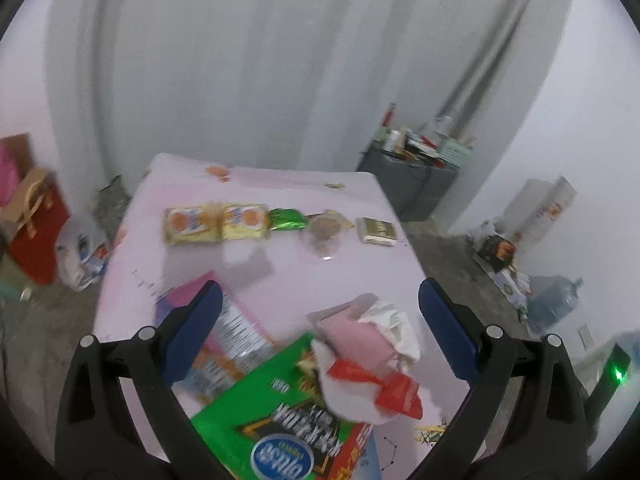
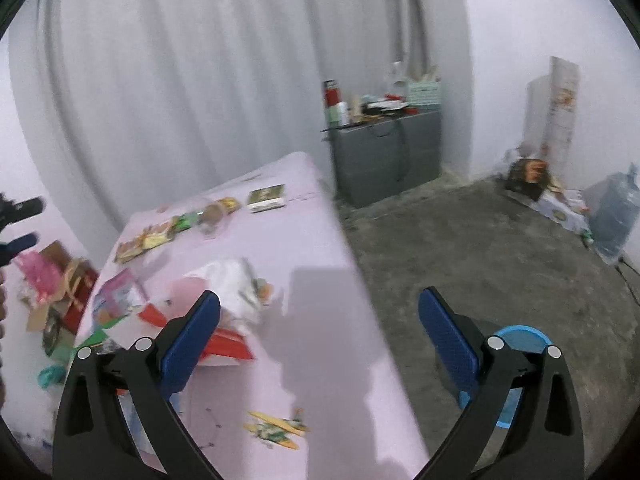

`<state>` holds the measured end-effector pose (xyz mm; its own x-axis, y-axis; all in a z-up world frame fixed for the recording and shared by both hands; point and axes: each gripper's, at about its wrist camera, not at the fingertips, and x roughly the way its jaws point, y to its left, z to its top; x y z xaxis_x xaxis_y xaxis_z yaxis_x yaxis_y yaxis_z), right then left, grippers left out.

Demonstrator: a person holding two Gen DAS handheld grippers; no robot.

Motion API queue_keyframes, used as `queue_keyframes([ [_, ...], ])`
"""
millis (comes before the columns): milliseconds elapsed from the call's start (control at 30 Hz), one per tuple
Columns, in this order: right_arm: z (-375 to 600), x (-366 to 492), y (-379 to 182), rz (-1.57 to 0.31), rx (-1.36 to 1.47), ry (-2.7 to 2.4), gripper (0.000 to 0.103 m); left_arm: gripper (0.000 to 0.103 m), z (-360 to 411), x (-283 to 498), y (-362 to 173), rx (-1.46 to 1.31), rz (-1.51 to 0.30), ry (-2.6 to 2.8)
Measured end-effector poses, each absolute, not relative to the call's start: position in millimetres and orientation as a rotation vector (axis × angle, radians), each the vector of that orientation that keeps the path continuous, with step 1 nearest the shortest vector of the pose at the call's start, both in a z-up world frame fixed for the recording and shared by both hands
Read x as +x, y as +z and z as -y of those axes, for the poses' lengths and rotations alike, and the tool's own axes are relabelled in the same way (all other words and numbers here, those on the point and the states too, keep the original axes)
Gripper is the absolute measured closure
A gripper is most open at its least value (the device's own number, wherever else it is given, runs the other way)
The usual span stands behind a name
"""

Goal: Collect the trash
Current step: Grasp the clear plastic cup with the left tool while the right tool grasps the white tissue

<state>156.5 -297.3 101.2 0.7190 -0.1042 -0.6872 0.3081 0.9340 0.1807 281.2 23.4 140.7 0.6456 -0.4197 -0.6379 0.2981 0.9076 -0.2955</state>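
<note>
The left gripper (image 1: 320, 328) has its fingers wide apart and empty. Between them, nearest, lies a green carton (image 1: 272, 412), stiff and light by its look, and on its far corner a crumpled wad of wrappers (image 1: 372, 360): soft, nearly weightless, best pinched across the bunched middle. Beyond the fingertips, well apart, snack packets (image 1: 216, 224) lie in a row on the pink table (image 1: 360, 272). The right gripper (image 2: 320, 332) is also spread and empty; beside its right finger a blue bin (image 2: 520, 340) stands half hidden. Blur hides the print.
</note>
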Motion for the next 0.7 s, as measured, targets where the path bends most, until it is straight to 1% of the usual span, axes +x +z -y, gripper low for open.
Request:
queue_keyframes([
  [200,292,199,89,-0.815,0.399,-0.069,0.007,0.009,25,323,131,-0.025,-0.728,-0.479],
  [333,290,231,70,-0.866,0.442,0.027,0.007,0.009,55,352,112,0.054,-0.771,-0.540],
  [367,288,238,65,-0.882,0.441,0.037,0.007,0.009,59,357,108,0.070,-0.779,-0.542],
  [400,285,247,59,-0.902,0.441,0.054,0.011,0.009,66,365,101,0.094,-0.791,-0.545],
  [567,279,280,35,-0.967,0.436,0.097,0.018,0.009,96,407,66,0.160,-0.865,-0.545],
  [700,274,304,18,-1.019,0.429,0.130,0.020,0.009,115,445,36,0.174,-0.925,-0.535],
])
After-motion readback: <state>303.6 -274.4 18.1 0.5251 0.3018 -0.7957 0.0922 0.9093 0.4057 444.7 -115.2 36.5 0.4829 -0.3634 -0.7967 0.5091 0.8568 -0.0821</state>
